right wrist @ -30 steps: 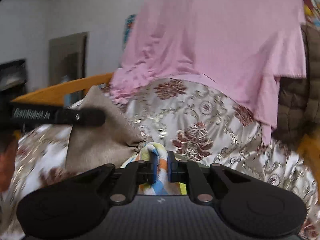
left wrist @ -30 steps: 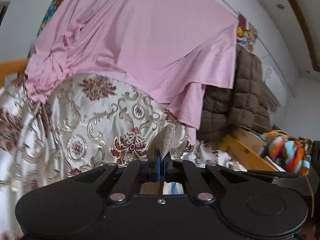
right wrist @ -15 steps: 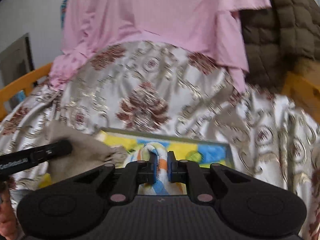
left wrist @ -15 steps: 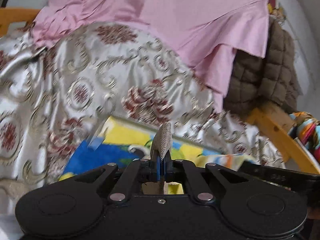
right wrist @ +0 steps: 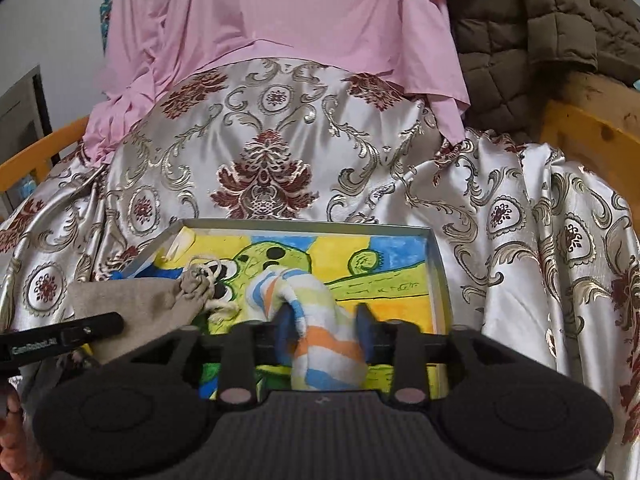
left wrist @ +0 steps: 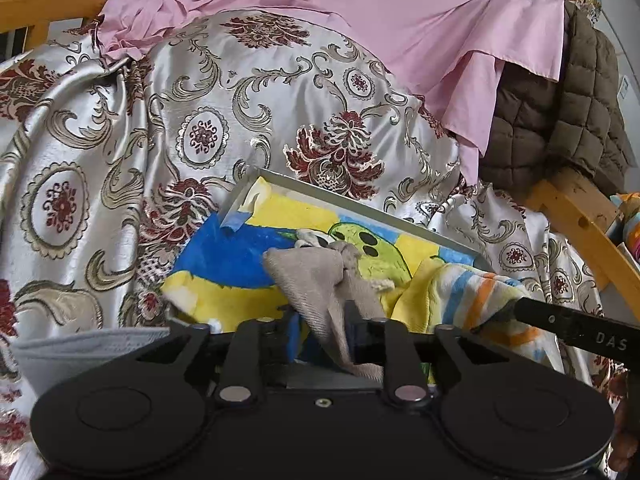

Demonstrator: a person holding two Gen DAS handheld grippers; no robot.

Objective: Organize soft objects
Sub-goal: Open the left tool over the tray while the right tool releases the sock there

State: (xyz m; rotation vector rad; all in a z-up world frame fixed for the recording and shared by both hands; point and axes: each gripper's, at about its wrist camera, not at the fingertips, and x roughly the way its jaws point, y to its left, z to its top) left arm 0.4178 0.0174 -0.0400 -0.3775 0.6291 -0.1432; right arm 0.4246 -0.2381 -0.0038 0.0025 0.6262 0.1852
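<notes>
Both hand-held grippers lowered, jaws opening | beige pouch [left wrist: 316, 276], striped towel [right wrist: 320, 320] released into tray [right wrist: 438, 276]

Counted in both wrist views:
1 shallow grey tray [right wrist: 439, 276] with painted picture inside.
1 beige drawstring pouch [left wrist: 316, 276].
1 striped soft cloth [right wrist: 320, 320].
1 brocade cover [left wrist: 200, 120].
1 pink sheet [left wrist: 400, 8].
1 brown quilted blanket [left wrist: 560, 120].
2 grippers: left gripper [left wrist: 322, 334], right gripper [right wrist: 322, 330].

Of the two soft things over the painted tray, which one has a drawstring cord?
The beige cloth pouch, between the opening jaws of the left gripper. Its neck is gathered with a cream cord; the striped pastel towel in the right gripper has none.
</notes>
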